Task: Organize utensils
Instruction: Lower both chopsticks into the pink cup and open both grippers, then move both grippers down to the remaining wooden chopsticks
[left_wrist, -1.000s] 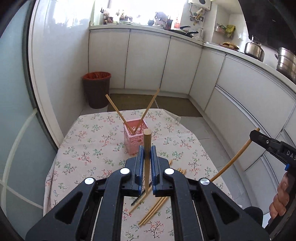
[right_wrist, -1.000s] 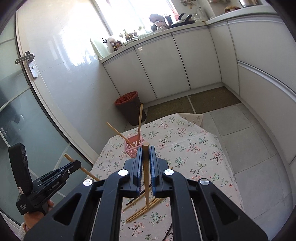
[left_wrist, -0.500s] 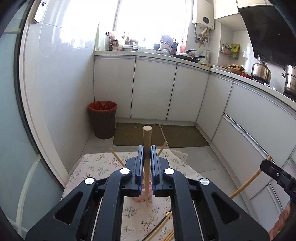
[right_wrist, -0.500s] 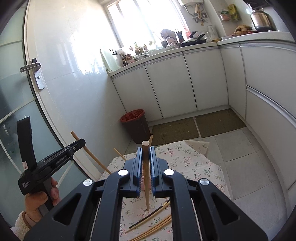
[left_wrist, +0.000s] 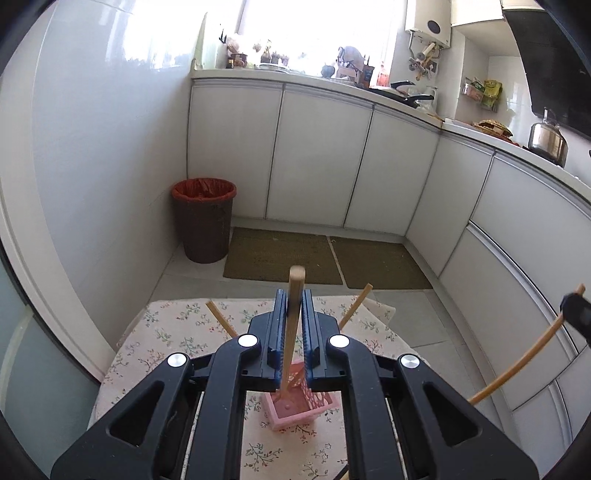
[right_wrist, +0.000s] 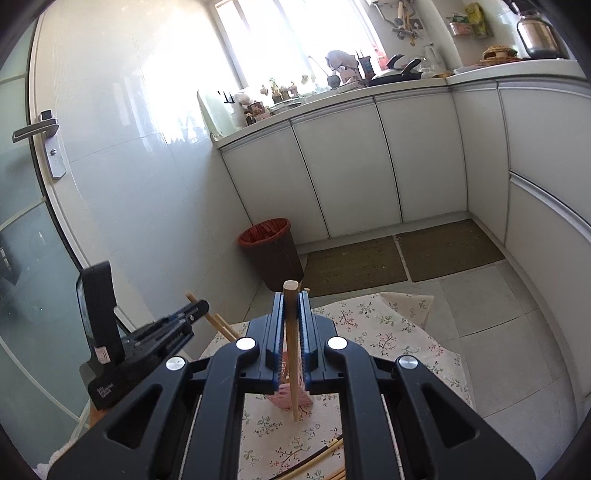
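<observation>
Two tools (left_wrist: 294, 332) (right_wrist: 291, 334) over holder (left_wrist: 299, 402) — table edge (left_wrist: 177, 302) near.

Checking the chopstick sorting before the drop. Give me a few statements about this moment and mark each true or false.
1. The left gripper has a wooden chopstick between its jaws. True.
2. The pink holder lies tipped on its side. False: it stands upright on the floral tablecloth.
3. The right gripper is empty. False: it is shut on a chopstick.
4. Two chopsticks already lean out of the pink holder. True.
5. The bin stands on the table. False: it is on the floor.
</observation>
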